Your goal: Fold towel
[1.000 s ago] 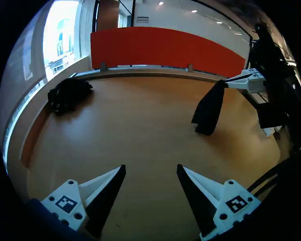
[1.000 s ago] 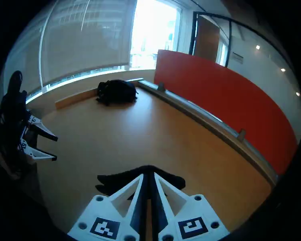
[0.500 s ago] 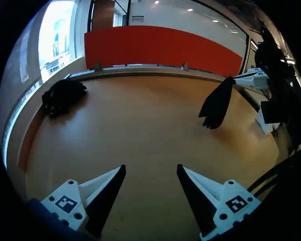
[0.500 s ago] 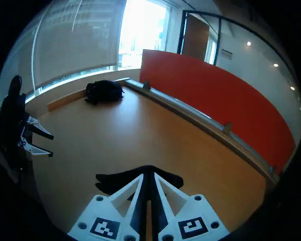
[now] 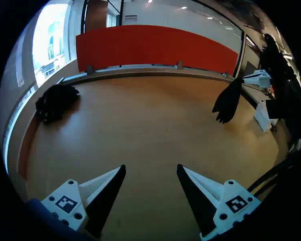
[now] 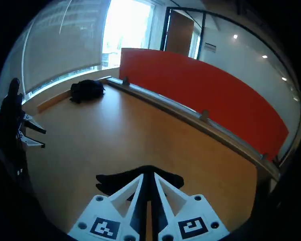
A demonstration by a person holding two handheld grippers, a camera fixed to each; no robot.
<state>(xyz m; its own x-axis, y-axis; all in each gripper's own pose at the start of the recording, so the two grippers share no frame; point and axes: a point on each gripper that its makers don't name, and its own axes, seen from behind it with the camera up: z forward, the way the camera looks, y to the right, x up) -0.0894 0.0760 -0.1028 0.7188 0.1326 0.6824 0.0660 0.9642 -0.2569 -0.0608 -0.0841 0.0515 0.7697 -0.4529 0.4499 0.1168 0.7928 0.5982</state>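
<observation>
- My right gripper [image 6: 149, 174] is clenched on the dark towel [image 6: 114, 182].
- The left gripper view shows me it hanging over the wooden table [image 5: 150, 120].
- My left gripper [image 5: 150, 166] is released, fingers apart.

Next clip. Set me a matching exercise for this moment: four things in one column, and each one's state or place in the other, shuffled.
Things:
1. left hand-held gripper
2. right hand-held gripper
3. black bag
4. red partition

States or places:
A. stands upright along the far edge of the wooden table
B. fingers apart, nothing between them
C. shut on the dark towel, which hangs from it
D. lies slumped on the wooden table

Pairs: 1-B, 2-C, 3-D, 4-A
</observation>
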